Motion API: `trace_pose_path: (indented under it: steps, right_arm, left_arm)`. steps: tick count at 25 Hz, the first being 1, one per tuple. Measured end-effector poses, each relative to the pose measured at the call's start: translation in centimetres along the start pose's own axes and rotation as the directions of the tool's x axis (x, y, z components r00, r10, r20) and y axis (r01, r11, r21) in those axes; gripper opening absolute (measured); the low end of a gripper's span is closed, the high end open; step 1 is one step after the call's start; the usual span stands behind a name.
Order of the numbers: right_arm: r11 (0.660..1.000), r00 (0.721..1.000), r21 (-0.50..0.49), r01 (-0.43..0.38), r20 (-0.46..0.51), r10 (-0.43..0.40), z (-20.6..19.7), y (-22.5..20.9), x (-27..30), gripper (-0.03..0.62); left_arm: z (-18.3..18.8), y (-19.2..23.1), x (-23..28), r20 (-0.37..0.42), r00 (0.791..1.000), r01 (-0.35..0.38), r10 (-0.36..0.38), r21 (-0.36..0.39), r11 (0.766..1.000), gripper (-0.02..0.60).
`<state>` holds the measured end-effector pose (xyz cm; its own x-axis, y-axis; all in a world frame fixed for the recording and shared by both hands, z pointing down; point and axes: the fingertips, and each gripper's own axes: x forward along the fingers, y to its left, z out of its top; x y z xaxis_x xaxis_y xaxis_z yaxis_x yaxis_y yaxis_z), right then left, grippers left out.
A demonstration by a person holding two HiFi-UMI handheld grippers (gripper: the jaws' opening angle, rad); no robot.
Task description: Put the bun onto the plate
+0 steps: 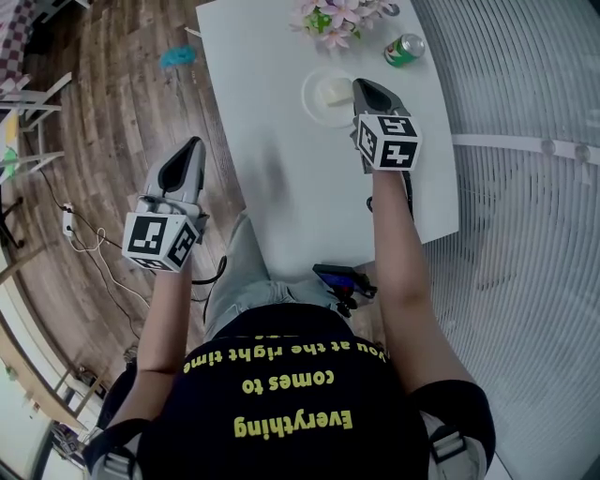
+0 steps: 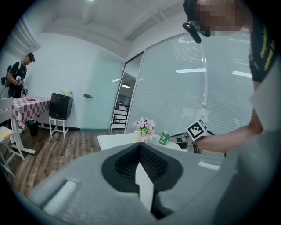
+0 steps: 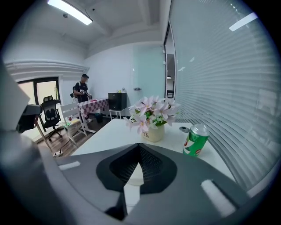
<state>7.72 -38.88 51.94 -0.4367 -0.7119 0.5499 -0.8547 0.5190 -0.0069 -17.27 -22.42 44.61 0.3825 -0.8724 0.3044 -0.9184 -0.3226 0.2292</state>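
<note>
Bun (image 1: 335, 91) on the white plate (image 1: 307, 97)

white table (image 1: 262, 94), wood plank floor (image 1: 112, 112), glass wall with blinds (image 3: 210, 66), ceiling strip light (image 3: 70, 11), checked-cloth table (image 2: 31, 104) behind

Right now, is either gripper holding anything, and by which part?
Nothing is held. The left gripper and right gripper are shut and empty; the pale bun lies on the round white plate.

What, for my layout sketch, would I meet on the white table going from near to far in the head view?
plate with the bun on it → green can → flowers
</note>
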Motion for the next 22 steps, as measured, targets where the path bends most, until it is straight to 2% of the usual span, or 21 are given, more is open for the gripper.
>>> trace_pose_path:
  steps: [12,22]
  right_arm:
    - [0.999,0.992,0.022,0.033,0.123,-0.035,2.4,-0.7,-6.6,0.008]
    - [0.996,0.972,0.05,0.079,0.22,-0.088,4.0,-0.3,-14.9,0.008]
  left_arm:
    - [1.3,-2.7,-0.9,0.037,0.999,0.025,-0.027,0.05,0.998,-0.002]
    - [4.3,-5.3,-2.4,0.097,0.993,0.058,-0.068,0.103,0.993,-0.002]
